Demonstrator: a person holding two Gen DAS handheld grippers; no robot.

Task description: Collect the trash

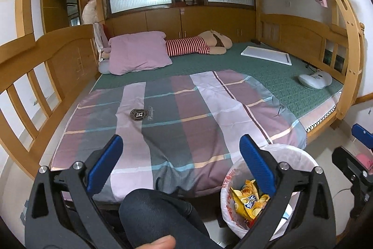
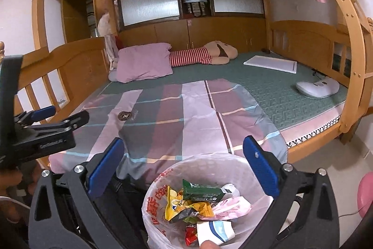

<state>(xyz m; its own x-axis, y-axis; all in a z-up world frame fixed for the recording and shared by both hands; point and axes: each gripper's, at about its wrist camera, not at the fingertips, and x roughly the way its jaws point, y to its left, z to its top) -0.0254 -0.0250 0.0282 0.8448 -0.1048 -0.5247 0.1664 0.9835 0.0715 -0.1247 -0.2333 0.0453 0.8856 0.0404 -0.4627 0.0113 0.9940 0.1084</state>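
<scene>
Both the left gripper [image 1: 179,166] and right gripper [image 2: 184,168] hang spread wide and empty above the bin [image 2: 233,161] at the bed's near edge. The wrappers [image 2: 186,204] lie inside the bin. Dropping looks finished; next, I'd guess, comes scanning the quilt [image 1: 177,109] beyond the bin for leftover trash.

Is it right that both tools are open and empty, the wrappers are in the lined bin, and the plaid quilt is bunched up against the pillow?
Not quite. The right wrist view shows the plaid quilt spread flat, apart from the pillow. The rest holds: left tool and right tool open and empty, wrappers in the lined bin.
</scene>
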